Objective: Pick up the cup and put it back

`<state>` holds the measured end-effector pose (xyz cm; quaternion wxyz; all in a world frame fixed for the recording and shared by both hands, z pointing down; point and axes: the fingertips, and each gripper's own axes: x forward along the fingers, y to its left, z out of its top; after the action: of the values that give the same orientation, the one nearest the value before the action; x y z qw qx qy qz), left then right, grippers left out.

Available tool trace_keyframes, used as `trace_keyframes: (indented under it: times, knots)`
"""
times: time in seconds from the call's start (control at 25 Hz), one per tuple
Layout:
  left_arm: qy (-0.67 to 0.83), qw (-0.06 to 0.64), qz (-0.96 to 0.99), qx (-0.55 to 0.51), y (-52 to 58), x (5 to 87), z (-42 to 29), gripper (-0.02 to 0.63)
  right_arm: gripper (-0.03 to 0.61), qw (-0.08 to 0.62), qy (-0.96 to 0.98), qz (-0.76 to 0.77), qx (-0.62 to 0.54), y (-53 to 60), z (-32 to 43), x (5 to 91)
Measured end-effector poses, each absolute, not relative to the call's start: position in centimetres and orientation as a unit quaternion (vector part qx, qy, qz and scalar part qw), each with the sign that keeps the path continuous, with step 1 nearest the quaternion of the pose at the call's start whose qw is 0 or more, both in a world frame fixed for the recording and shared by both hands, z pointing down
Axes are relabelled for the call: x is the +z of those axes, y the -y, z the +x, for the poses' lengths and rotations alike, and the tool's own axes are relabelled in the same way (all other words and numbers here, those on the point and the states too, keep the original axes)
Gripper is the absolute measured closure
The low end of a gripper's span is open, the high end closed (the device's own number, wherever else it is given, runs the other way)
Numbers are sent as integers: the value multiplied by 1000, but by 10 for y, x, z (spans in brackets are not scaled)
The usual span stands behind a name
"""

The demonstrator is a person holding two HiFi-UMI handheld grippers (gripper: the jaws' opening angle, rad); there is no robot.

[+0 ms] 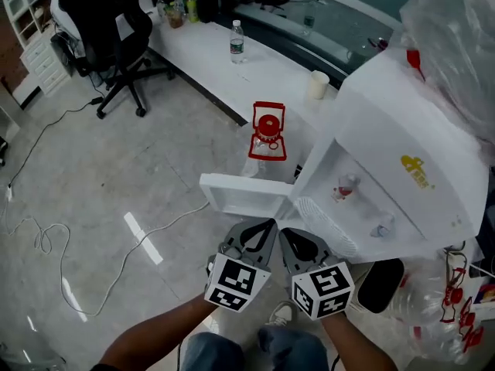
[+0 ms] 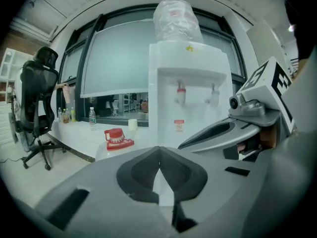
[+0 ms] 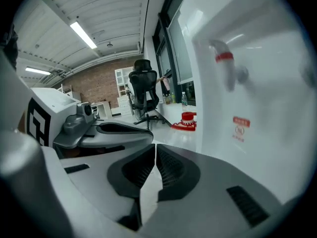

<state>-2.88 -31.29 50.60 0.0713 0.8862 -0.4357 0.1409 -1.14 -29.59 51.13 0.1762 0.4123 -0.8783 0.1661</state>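
A pale paper cup (image 1: 317,83) stands on the long white counter (image 1: 209,52) beside the water dispenser (image 1: 402,153); the left gripper view has the cup (image 2: 132,124) far off at the left. Both grippers are held side by side low in the head view, in front of the dispenser's drip tray (image 1: 240,195) and well short of the cup. My left gripper (image 1: 267,224) (image 2: 159,158) is shut with nothing between its jaws. My right gripper (image 1: 285,232) (image 3: 155,148) is shut too, and holds nothing. The dispenser's red tap (image 1: 344,185) (image 3: 224,57) is just beyond the right gripper.
A water jug with a red cap and handle (image 1: 267,134) (image 2: 117,138) sits on the floor between counter and dispenser. A plastic bottle (image 1: 237,41) stands on the counter. A black office chair (image 1: 108,29) is at the far left. Cables (image 1: 46,238) trail over the grey floor.
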Motion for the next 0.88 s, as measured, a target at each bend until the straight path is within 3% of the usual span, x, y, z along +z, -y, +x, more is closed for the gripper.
trace_keyframes:
  times: [0.44, 0.88]
  knots:
    - [494, 82, 856, 128, 302, 293, -77, 601, 554, 161, 885, 402, 171, 288, -44, 302]
    - [516, 79, 845, 116, 262, 166, -80, 601, 555, 150, 887, 407, 156, 257, -36, 171]
